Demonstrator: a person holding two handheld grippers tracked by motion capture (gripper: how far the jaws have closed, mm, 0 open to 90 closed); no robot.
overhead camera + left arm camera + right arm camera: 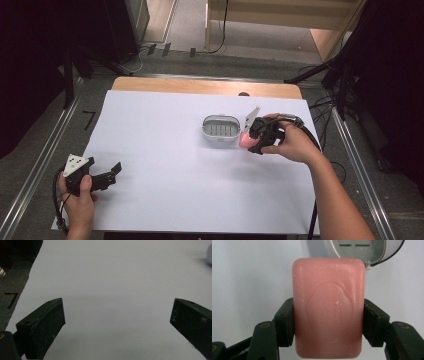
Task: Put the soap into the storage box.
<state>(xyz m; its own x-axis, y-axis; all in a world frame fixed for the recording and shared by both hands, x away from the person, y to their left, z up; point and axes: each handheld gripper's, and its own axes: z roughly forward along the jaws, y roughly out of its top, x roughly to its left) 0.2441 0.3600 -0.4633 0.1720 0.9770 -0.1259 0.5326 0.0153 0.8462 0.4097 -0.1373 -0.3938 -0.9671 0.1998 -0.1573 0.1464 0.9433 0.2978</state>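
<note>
White paper covered the wooden counter (150, 85), which stood on a grey floor between dark stands and trailing cables. Near the counter's right middle sat a pale grey oval plastic soap dish (221, 130) with a slotted drain insert, open side up. The right gripper (253, 141) was clamped on a pink rectangular bar of soap (328, 307) with rounded corners, its jaws pressing the two long side edges at the lower half. The bar was carried just beside the dish's right rim, apparently clear of the paper. In the right gripper view its long axis ran away from the gripper toward the dish, the embossed oval stamp faced the camera, and the far short end pointed at the dish rim. The left gripper (111, 174) rested at the counter's near left corner, well apart, its jaws spread wide with nothing between them. The step in hand appeared to be transport of the soap to the dish. The next move probably called for bringing the bar over the insert, aligning its long axis with the dish's longer dimension, lowering it, then releasing.
</note>
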